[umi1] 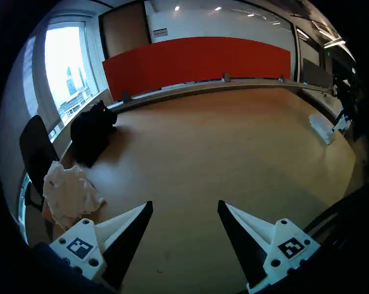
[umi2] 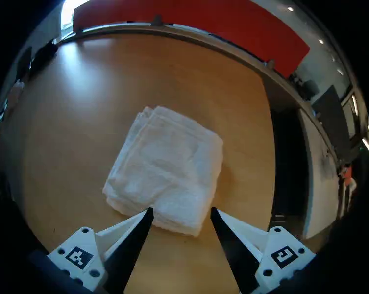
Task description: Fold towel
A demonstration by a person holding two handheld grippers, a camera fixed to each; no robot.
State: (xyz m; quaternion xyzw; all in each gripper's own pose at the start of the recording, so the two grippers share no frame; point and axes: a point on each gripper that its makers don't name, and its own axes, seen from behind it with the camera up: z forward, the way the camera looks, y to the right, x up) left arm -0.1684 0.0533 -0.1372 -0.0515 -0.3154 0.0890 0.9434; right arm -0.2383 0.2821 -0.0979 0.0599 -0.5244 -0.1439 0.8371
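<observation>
A wide wooden table [umi1: 209,147] is being shown in the left gripper view, spreading from the near edge to the far wall. In the right gripper view the same table [umi2: 76,98] is being looked down on. A long red partition [umi1: 199,61] is being seen along the table's far edge, with a bright window [umi1: 66,73] to its left. A dark chair [umi1: 35,147] is being seen at the left edge, beside a black bag [umi1: 91,132] lying on the table's far left part.

The folded towel [umi2: 167,166] is being displayed as a thick white square lying flat on the table, its near edge just at the tips of the right gripper [umi2: 180,215]. In the left gripper view the folded towel [umi1: 321,128] is being seen small, at the far right of the table. A crumpled white towel [umi1: 69,193] is being seen heaped at the near left.

The right gripper is being held open, its fingers spread and nothing clamped. The left gripper [umi1: 184,210] is likewise being held wide apart over bare wood, well apart from both towels.
</observation>
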